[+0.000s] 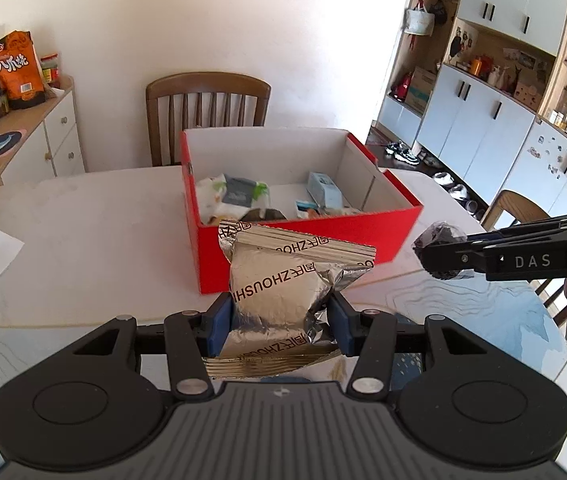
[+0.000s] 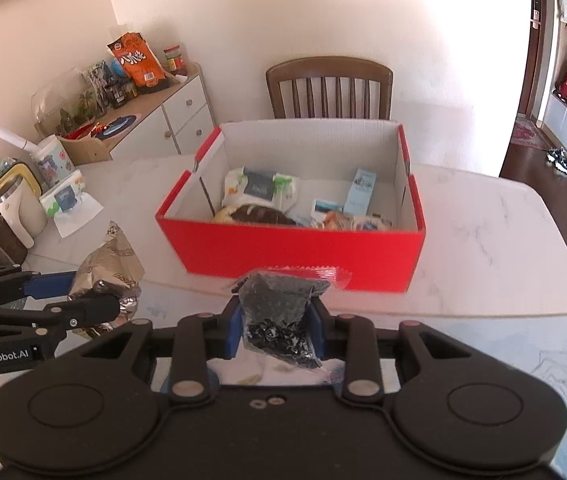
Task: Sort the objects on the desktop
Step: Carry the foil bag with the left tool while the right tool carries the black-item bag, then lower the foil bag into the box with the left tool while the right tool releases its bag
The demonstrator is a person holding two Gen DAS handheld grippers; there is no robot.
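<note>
A red cardboard box (image 1: 303, 240) (image 2: 291, 248) stands open on the white table (image 1: 95, 216) and holds several packets. My left gripper (image 1: 279, 320) is shut on a silver foil snack packet (image 1: 283, 280), held above the table just short of the box's near wall. It also shows in the right wrist view (image 2: 107, 276). My right gripper (image 2: 275, 320) is shut on a clear packet of small black bits (image 2: 279, 312) with a red top edge, also short of the box. That packet shows in the left wrist view (image 1: 439, 244) at the right.
A wooden chair (image 1: 207, 112) stands behind the box. A tissue pack (image 2: 63, 200), a kettle (image 2: 15, 208) and a cup (image 2: 51, 160) sit at the table's left. A sideboard (image 2: 171, 120) with snack bags lines the left wall; cupboards (image 1: 483, 120) stand at the right.
</note>
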